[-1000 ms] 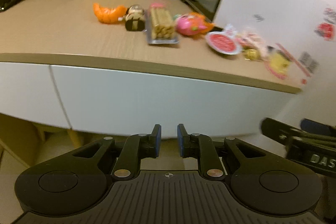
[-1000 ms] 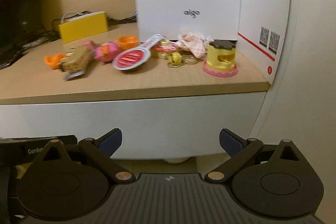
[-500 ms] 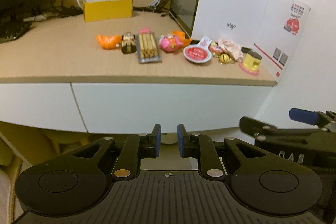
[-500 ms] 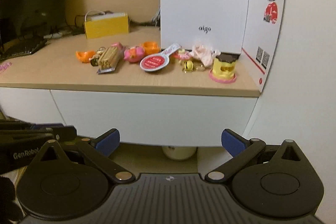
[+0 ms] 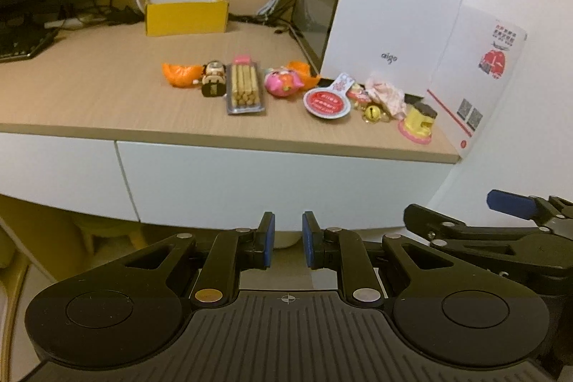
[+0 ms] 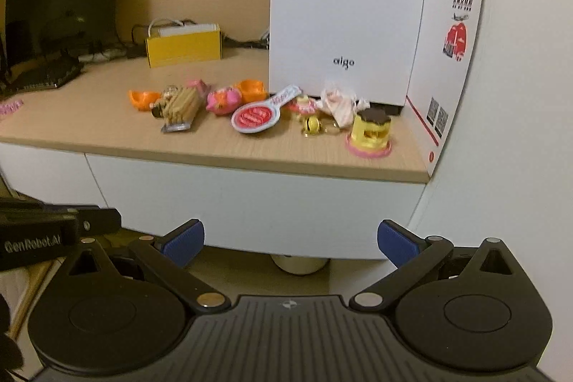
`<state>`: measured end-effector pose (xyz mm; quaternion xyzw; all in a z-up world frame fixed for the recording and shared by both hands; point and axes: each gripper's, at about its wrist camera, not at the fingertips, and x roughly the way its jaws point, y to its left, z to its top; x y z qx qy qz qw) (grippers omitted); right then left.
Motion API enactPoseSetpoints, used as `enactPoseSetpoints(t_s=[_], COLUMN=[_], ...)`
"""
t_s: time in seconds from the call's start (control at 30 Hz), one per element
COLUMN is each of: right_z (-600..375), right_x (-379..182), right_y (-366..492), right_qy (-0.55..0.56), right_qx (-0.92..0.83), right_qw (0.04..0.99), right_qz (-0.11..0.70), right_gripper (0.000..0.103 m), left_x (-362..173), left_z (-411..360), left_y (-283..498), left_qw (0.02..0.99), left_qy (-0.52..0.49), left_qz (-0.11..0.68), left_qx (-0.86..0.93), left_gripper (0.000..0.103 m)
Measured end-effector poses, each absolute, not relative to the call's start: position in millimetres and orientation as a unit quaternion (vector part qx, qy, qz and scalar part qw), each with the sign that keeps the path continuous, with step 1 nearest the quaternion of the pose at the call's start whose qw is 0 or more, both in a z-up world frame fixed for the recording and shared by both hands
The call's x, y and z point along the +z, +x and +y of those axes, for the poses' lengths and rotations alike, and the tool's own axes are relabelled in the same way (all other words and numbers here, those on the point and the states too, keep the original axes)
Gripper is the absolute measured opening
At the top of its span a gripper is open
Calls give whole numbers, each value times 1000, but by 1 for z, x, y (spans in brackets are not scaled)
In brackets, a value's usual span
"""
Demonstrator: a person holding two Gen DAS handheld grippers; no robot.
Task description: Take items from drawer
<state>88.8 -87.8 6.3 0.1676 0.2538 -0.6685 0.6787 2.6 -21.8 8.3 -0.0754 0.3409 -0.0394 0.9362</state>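
Observation:
The white drawer front (image 5: 279, 181) under the wooden desktop (image 5: 89, 95) is closed. On the desktop lies a row of small items: an orange piece (image 5: 181, 74), a little figure (image 5: 214, 79), a biscuit pack (image 5: 245, 88), a pink toy (image 5: 284, 83), a red-and-white paddle (image 5: 326, 101), a gold bell (image 5: 372, 112) and a yellow cake toy (image 5: 419, 124). My left gripper (image 5: 288, 228) hangs in front of the drawer, its jaws a narrow gap apart and empty. My right gripper (image 6: 290, 238) is beside it, wide open and empty.
A tall white "aigo" case (image 6: 343, 9) stands behind the items at the right. A yellow box (image 5: 186, 13), cables and a dark keyboard (image 5: 21, 45) sit at the back left. A white wall with a leaflet (image 6: 451, 59) closes the right side.
Both grippers have drawn back and risen from the drawer front, so more of the desk and its items shows. Neither gripper's jaws have changed.

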Motion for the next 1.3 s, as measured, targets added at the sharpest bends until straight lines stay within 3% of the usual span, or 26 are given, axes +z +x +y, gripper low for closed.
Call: enactPoseSetpoints(t_s=[1.3], right_z=[-84], right_x=[-12], right_y=[103], right_qy=[205], right_qx=[-657], right_qw=[670], right_qz=[280], right_gripper=[103], left_x=[-5], left_z=[-14], left_y=[-15], left_qw=[930], left_qy=[-71], left_qz=[361], left_qx=[-20], left_gripper=[18])
